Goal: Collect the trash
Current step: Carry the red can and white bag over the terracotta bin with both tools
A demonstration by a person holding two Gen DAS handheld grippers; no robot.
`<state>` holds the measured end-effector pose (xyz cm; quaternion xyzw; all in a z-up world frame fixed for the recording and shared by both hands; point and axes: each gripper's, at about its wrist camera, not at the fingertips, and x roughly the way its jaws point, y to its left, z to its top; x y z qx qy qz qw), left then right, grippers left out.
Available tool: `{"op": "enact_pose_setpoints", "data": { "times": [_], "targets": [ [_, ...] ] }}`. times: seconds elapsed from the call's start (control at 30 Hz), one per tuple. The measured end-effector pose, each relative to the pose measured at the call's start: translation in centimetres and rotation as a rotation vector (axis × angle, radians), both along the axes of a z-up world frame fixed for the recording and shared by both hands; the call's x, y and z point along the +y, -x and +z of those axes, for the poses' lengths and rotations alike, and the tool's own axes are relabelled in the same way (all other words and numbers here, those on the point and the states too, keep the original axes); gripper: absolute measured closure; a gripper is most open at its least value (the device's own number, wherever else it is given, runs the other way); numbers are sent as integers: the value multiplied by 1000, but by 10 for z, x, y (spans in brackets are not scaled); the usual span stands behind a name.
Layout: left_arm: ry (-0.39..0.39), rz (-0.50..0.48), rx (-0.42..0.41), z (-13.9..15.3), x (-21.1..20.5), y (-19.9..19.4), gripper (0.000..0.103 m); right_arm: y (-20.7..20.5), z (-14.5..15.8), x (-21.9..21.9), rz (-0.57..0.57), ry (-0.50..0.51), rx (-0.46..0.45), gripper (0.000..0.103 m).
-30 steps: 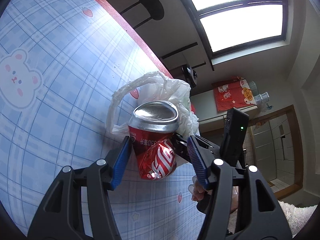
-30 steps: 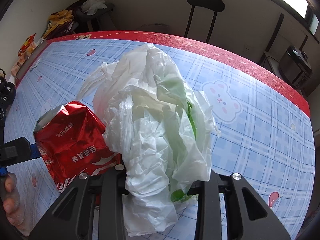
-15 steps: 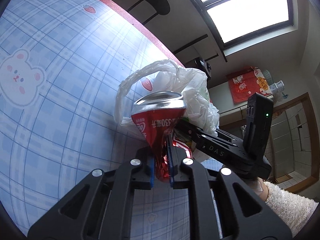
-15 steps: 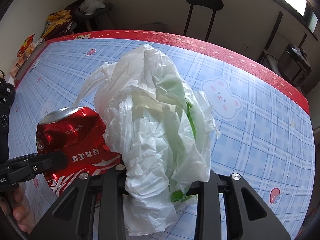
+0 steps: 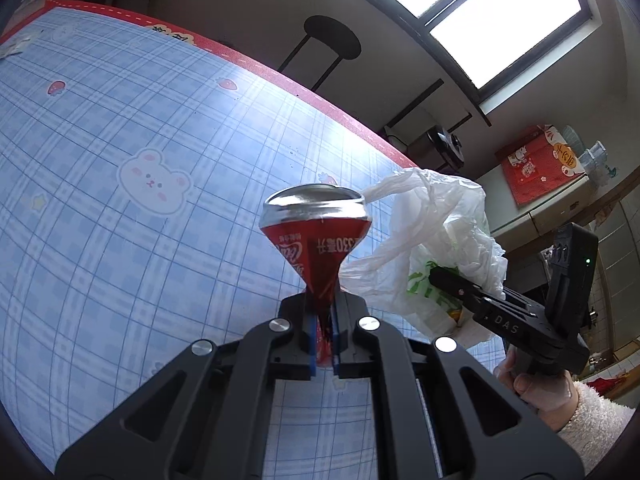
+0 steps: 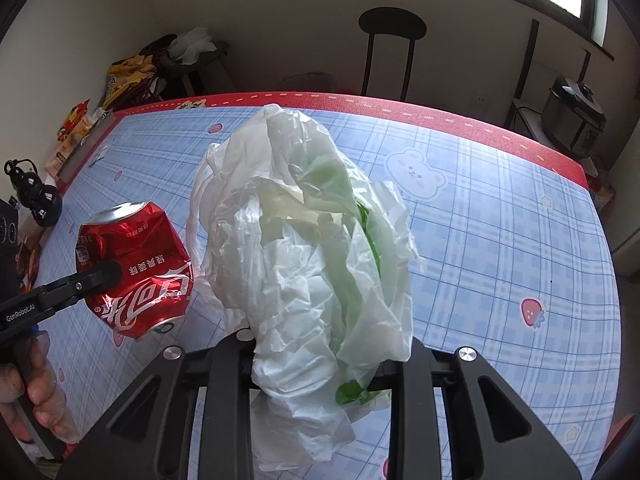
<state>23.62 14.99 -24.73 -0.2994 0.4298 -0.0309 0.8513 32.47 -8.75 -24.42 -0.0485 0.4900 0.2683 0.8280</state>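
So right now the left gripper (image 5: 325,332) has its blue pads pressed tight on the crushed waist of the red cola can (image 5: 316,236), holding it up off the checked tablecloth (image 5: 120,240), and the right gripper (image 6: 320,360) is pinching a bunched white plastic bag (image 6: 308,248) that covers most of its own view. My read is the step in hand is getting that can into the bag, and if I were doing it I'd worry about the bag first: from here I can't make out an open mouth, it's all folds and a loose handle loop at about 12 o'clock from the can in the left wrist view. So I'd let the bag hang or shake it open before bringing the can over, then lower the can in base first and only let go once it's well inside, otherwise it probably slides off the slick plastic and clatters onto the table. The can itself is pretty mangled, squeezed into a funnel shape with the silver top still round and dents all over the red side. It sits just beside the bag, at roughly 9 o'clock from it in the right wrist view. There's something green showing inside the bag too. Further off there's a black stool (image 6: 392,24) past the red table edge.
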Motion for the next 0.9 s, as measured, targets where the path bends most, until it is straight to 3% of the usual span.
{"op": "enact_pose_setpoints", "data": {
  "times": [0.43,0.63,0.9],
  "targets": [
    [-158,11,-75,78,-52,82,94,104,67,-137,-150,-132,-129,77],
    [-179,-45,-117,105,-105,90,94,137,88,-226,-264,-147,-189,77],
    [-142,-170,-204,132,-198,88,94,182,107,-367,-481,-101,-255,76]
  ]
}}
